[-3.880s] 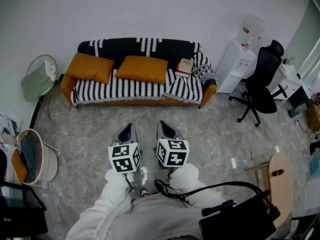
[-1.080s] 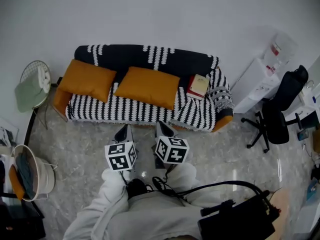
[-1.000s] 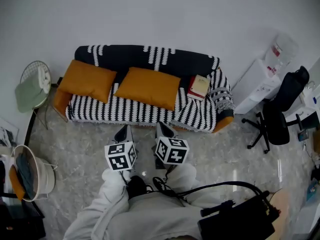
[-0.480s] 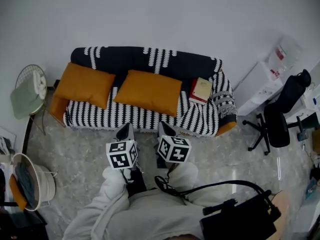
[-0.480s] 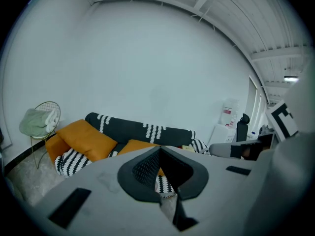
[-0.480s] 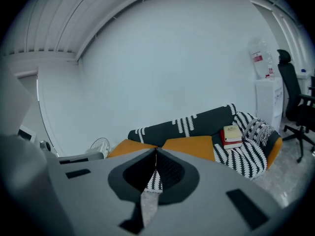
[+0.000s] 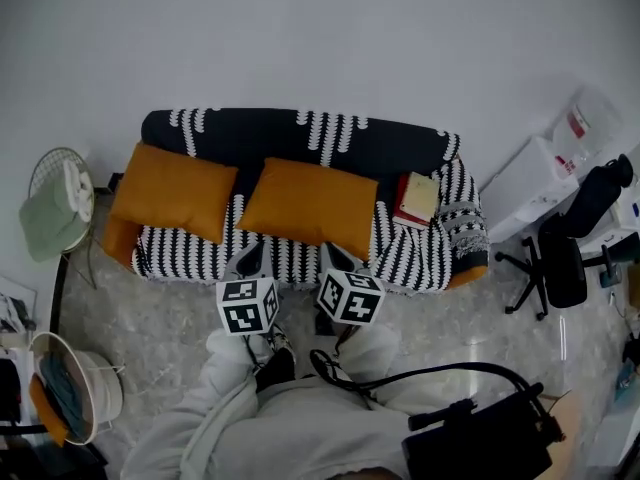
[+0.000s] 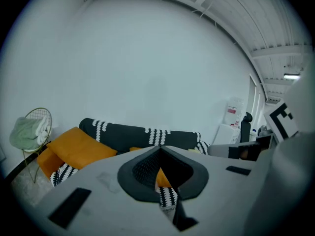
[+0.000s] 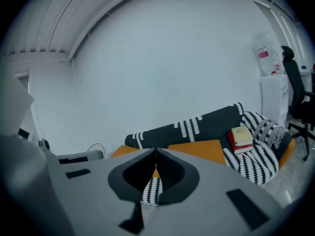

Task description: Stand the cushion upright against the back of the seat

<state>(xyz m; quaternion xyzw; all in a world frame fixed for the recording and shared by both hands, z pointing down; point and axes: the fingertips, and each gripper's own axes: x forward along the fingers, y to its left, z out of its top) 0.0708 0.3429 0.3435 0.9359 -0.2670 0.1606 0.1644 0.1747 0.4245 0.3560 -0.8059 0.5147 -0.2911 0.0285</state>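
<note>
Cushions lie slanted on the seat in the head view: the centre cushion (image 7: 310, 206) and the end cushion (image 7: 172, 190), both orange, low on the striped sofa (image 7: 300, 133), neither upright against its back. Books (image 7: 415, 198) sit near the far armrest. My left tool (image 7: 248, 258) and right tool (image 7: 335, 258) hang side by side just before the seat's front edge, touching nothing.

In the left gripper view, my left tool (image 8: 160, 149) has its jaws pressed together, empty; the end cushion (image 8: 78, 146) lies beyond, the sofa (image 8: 133, 134) behind it.

In the right gripper view, my right tool (image 9: 155, 154) is likewise closed on nothing, with the centre cushion (image 9: 197, 149) and books (image 9: 240, 136) ahead.
</note>
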